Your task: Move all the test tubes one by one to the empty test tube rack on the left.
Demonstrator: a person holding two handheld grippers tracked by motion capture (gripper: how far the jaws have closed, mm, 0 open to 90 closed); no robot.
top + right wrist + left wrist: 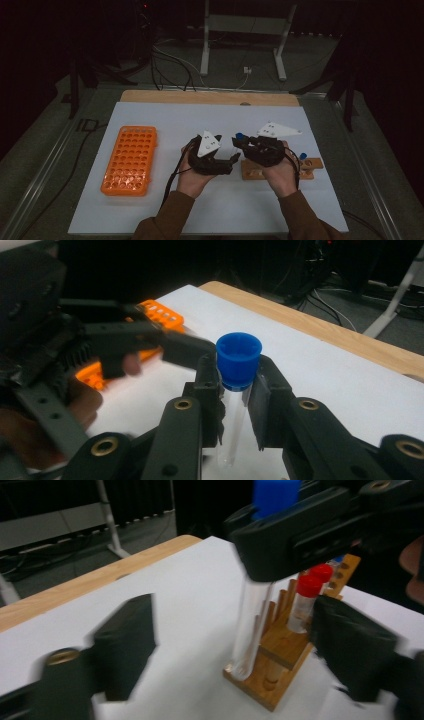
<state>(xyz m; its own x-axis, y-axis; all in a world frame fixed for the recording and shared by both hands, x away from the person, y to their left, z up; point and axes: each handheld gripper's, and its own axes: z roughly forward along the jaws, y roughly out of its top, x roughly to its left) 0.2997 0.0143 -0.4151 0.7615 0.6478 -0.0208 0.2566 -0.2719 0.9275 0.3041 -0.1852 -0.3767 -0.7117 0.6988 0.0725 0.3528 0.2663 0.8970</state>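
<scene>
Tube: a clear test tube with a blue cap (239,360), held upright in the air above the white table (210,210), just left of the wooden rack (310,169) and well right of the orange rack (129,160).
Handling: likely light, stiff and smooth-walled, so it could slip through a loose pinch; thin clear wall looks breakable, so a hard squeeze or a knock on the wooden rack is a risk.
Where to hold: the bare wall below the cap is free for a second grip; the rounded bottom end hangs clear in the left gripper view (245,665).
Right gripper (235,395): fingers clenched on the tube just under its cap, one pad on each side; tube hangs straight down between them.
Left gripper (225,645): fingers released and apart, one on either side of the tube's lower half, neither pad touching it; blurred, so the exact gap is hard to tell.
Right hand (280,175): near side of the table, palm under the gripper, which points left toward the other hand.
Left hand (192,177): close beside it on the left, gripper pointing right, fingertips meeting the tube's line.
Wooden rack: carries two red-capped tubes (310,602) on its far part; a blue-capped one (302,156) stands at its right end.
Judgement: looks like a hand-over from right to left, not yet made.
</scene>
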